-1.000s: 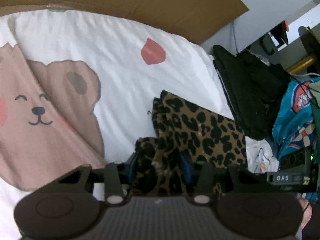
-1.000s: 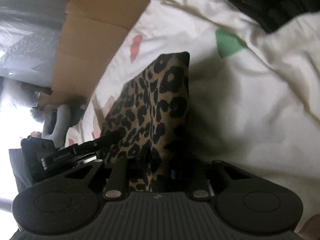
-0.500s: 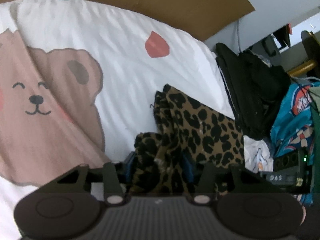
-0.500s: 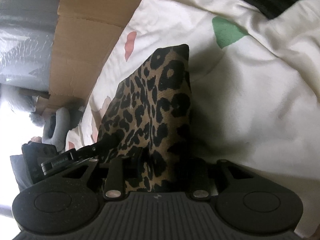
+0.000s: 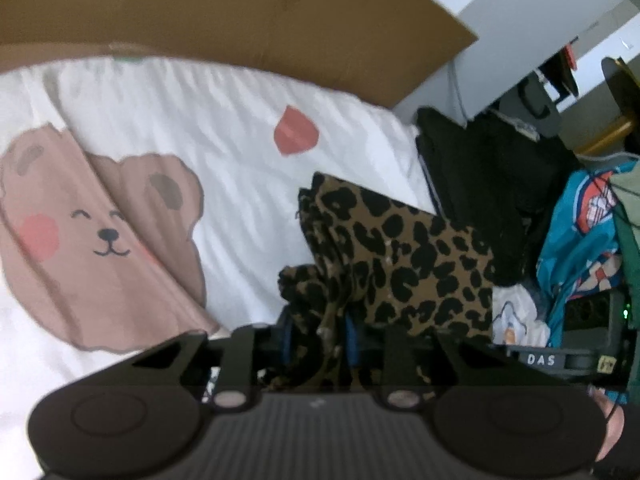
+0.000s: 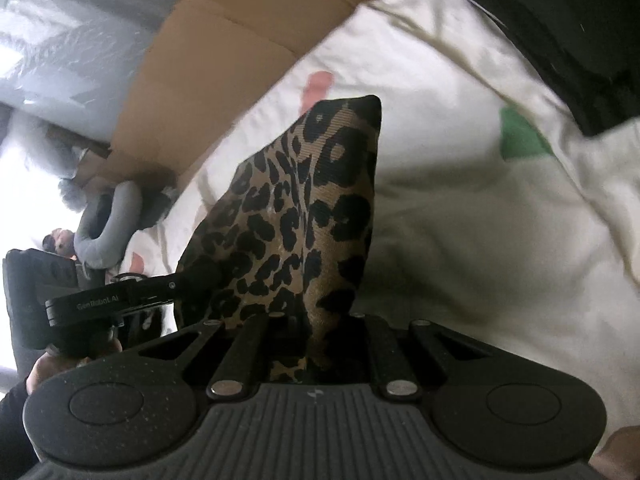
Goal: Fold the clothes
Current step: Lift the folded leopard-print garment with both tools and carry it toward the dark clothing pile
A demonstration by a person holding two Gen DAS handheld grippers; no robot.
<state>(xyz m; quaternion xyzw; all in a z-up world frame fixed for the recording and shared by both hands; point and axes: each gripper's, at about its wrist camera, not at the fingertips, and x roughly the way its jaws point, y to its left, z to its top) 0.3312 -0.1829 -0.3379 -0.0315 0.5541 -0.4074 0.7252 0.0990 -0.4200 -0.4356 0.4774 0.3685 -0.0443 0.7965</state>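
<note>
The leopard cloth (image 5: 404, 256) is clamped at one bunched end in the left gripper (image 5: 318, 336) and at the other in the right gripper (image 6: 316, 332), apparently so that it is carried as a folded bundle above the bed (image 5: 224, 120), near its right edge.

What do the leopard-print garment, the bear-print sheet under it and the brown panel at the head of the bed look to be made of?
Leopard-print garment: woven cloth, matte; a fine ribbed weave shows, and it bunches softly where the left gripper pinches it. Bear-print sheet: thin matte fabric, probably cotton; it lies in fine wrinkles. Brown panel: corrugated cardboard by its look; flat, dull, with a straight crease.
</note>
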